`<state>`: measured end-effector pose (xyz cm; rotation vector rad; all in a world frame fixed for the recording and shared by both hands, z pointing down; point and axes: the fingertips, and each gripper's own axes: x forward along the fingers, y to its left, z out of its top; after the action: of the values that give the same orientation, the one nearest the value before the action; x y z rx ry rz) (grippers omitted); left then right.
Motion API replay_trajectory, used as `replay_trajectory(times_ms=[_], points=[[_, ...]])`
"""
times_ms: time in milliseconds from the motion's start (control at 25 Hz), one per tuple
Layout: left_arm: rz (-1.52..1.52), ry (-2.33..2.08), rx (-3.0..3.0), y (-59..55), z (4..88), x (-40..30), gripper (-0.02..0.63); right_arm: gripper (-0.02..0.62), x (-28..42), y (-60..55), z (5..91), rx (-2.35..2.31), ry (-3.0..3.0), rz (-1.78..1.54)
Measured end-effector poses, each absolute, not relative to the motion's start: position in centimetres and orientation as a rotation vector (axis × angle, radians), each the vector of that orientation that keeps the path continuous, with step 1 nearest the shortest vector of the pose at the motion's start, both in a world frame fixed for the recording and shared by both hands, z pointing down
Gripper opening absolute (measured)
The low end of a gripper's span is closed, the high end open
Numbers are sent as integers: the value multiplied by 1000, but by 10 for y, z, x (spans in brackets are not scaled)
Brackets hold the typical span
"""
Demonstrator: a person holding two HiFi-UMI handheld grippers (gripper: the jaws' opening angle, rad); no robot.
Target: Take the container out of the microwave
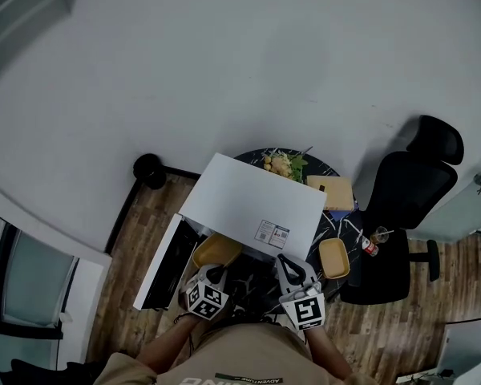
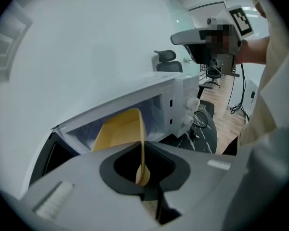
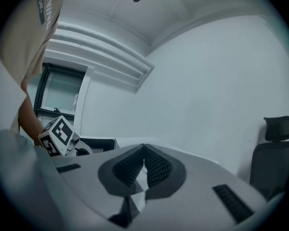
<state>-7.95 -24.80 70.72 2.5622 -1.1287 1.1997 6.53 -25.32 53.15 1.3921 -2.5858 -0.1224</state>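
A white microwave (image 1: 248, 195) is sitting on a round black worktop (image 1: 342, 224). Its door (image 1: 156, 267) is hanging wide open on the left. A black chair (image 1: 405, 191) is standing just beside the worktop on the right. The yellow container (image 1: 216, 251) is hanging right at the mouth of the microwave, partly under its top edge. It is tipping up on one side. A second yellow tub (image 1: 334, 257) is lying on the worktop, to the right of the microwave. The left claw (image 2: 143, 174) is grasping the container by its thin rim, and the rim is squeezed between both sides of the claw. The right claw (image 3: 143, 170) is hovering in front of the microwave, to the right of the container. It is clenched tight and is holding nothing. A little bottle (image 1: 369, 247) is lying near the chair.
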Motion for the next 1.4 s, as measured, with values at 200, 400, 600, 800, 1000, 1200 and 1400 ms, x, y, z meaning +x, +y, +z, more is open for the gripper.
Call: replay_trajectory(times_ms=[200, 400, 600, 800, 1000, 1200, 1400], points=[[1160, -1148, 2545, -235, 695, -85, 25, 8, 62, -251, 531, 1373, -2586, -128], [1161, -1148, 2530, -217, 686, -101, 25, 8, 57, -251, 527, 1381, -2597, -128], [1152, -1158, 2512, -203, 674, -118, 25, 8, 57, -248, 529, 1372, -2588, -134], [1163, -1166, 2515, -194, 665, -127, 25, 8, 57, -245, 534, 1367, -2583, -119], [1157, -1172, 2521, -186, 655, -131, 25, 8, 57, -239, 538, 1330, -2563, -122], [1139, -1170, 2539, -186, 643, -130, 25, 8, 62, -237, 541, 1341, -2555, -96], [1079, -1169, 2602, -193, 614, -119, 25, 8, 62, -235, 537, 1353, -2564, -96]])
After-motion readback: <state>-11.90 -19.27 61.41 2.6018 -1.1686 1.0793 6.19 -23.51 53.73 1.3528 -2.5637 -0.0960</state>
